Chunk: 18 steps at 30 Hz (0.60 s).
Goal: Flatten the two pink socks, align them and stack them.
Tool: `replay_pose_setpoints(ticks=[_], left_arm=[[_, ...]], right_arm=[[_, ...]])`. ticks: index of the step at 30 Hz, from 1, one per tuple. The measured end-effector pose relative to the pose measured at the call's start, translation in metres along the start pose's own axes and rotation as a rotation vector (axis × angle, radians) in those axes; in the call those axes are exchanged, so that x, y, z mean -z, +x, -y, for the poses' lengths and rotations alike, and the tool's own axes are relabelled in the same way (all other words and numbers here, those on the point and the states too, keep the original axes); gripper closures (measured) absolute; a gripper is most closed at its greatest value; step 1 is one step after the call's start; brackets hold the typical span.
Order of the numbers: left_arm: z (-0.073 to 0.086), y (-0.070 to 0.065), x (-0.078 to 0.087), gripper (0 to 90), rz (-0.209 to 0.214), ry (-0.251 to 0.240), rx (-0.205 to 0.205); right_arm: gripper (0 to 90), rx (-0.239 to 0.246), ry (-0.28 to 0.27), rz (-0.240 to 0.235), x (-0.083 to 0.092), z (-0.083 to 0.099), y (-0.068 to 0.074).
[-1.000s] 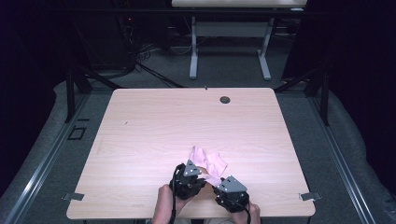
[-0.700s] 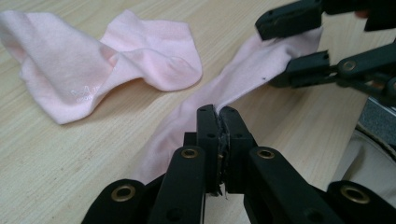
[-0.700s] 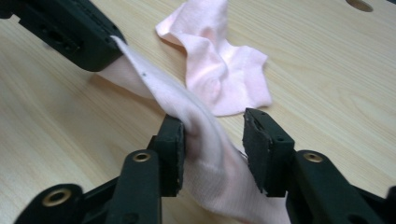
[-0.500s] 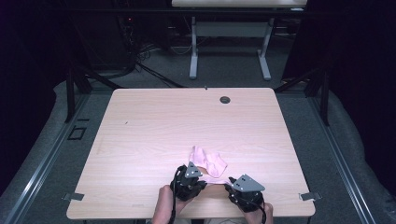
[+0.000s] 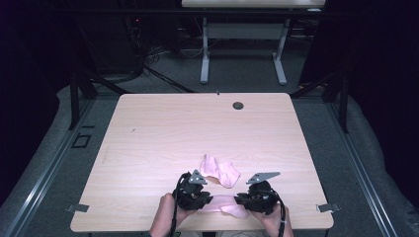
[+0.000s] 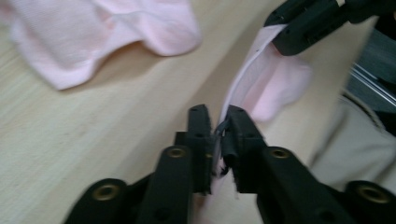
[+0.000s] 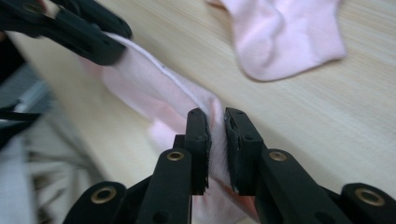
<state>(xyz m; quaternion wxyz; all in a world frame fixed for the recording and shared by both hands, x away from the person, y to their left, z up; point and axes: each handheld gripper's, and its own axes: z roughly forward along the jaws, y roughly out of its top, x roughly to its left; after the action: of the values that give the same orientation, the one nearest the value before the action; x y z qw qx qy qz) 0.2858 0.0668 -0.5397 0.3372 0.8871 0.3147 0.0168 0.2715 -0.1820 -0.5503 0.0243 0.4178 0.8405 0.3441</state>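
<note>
A pale wooden table (image 5: 163, 133) stands in a dark room, with a second table's legs and loose cables on the grey floor behind it. At the near edge, a pink sock (image 5: 225, 205) is stretched flat between two hand-held grippers, just above or on the tabletop; which cannot be told.

The left gripper (image 6: 217, 133) is clamped on one edge of this sock, its jaws closed with a thin fold of fabric between them. The right gripper (image 7: 215, 126) is likewise clenched on the opposite edge. In the high view the left gripper (image 5: 193, 193) and the right gripper (image 5: 258, 196) sit well apart, with the sock spanning the gap.

A second ago the two grippers were close together, almost touching, beside a bunched pink heap. Half a second ago the right one had begun moving out to the right. Now the gap is widest and the sock is drawn taut. This suggests one sock has been pulled free and is being straightened, probably for laying flat or pairing.

A second pink sock (image 5: 220, 170) lies crumpled on the table just beyond the grippers, untouched. Farther back, near the far edge, is a small round dark hole (image 5: 238, 105) in the tabletop.
</note>
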Motion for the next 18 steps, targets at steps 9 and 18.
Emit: replay_pose_setpoints(ticks=[9, 18], left_arm=[[0.019, 0.025, 0.003, 58.8, -0.055, -0.021, 0.094], [0.02, 0.029, -0.005, 66.0, -0.091, -0.021, 0.111]], right_arm=[[49.6, -0.007, -0.042, 0.062, -0.004, -0.002, -0.013], [61.8, 0.052, -0.023, 0.121, -0.009, 0.005, -0.014]])
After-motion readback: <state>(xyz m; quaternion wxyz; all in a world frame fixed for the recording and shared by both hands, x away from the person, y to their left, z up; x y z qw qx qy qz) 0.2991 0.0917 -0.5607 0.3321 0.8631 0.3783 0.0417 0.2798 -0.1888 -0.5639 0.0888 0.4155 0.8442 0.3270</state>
